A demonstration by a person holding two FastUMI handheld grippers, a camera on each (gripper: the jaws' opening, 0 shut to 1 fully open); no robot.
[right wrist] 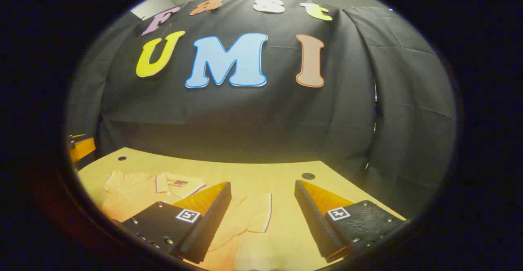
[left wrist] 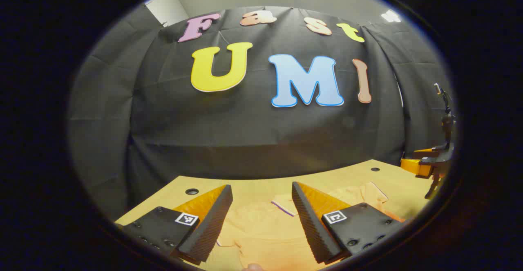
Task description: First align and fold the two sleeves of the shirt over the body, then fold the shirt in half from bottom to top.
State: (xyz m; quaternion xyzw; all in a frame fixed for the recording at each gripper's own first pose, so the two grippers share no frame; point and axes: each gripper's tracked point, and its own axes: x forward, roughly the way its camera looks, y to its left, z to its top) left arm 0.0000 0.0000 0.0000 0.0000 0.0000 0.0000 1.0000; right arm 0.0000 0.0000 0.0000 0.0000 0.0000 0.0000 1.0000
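Backdrop: black cloth wall is hung behind a pale wooden table with small round holes near its far edge.
Garment: an orange short-sleeved polo shirt with a striped collar and cuffs is laid flat on the table; the collar is turned toward the far edge, so the long axis is judged to run from 12 to 6 o'clock.
Left gripper: the left gripper is held wide apart with nothing between its fingers; in the left gripper view the shirt body lies directly beneath it and spreads toward 2 o'clock, where a sleeve is seen.
Right gripper: the right gripper is likewise spread wide and empty; in the right gripper view a cuffed sleeve lies between and just below its fingers, and the collar lies toward 10 o'clock.
Other gripper seen: a gripper is visible at 3 o'clock in the left gripper view, well apart.
Sleeves: both are judged not yet folded over the body.
Deciding relation: the cuffed sleeve is nearer the right gripper, and the fold is judged to run toward 9 o'clock from it.
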